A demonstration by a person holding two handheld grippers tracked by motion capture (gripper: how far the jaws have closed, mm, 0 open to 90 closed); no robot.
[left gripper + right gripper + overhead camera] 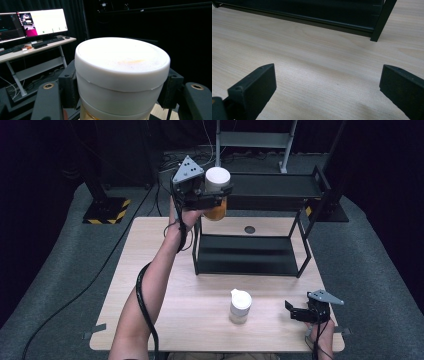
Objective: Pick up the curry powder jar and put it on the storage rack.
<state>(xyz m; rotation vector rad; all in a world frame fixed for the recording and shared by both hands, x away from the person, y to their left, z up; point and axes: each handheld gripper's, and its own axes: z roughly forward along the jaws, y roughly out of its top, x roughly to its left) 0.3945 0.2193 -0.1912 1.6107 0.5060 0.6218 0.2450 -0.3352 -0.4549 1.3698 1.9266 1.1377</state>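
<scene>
Left gripper [216, 195] is up by the rack's [260, 255] top shelf [272, 185], at its left end, well above the tabletop's [200, 295] far left part. Fingers [68, 87] are clamped on the white-lidded jar [217, 192], one pad each side just under the lid; orange contents show below the grip. Jar sits upright. My left forearm runs long from the near edge toward the far left corner, cable looped along it.

Right gripper [300, 312] sits low at the near right corner, pointing left and level with the tabletop. Its fingers [254, 87] are spread wide with nothing between them, bare wood under them and the rack's lower shelf front edge and right post ahead.

Second jar [240, 306], white cap, stands near the near edge, middle-right, clear of both grippers. Open room left of it.

Jar base is cut off in the left gripper view. Can't tell whether it clears the shelf edge.
</scene>
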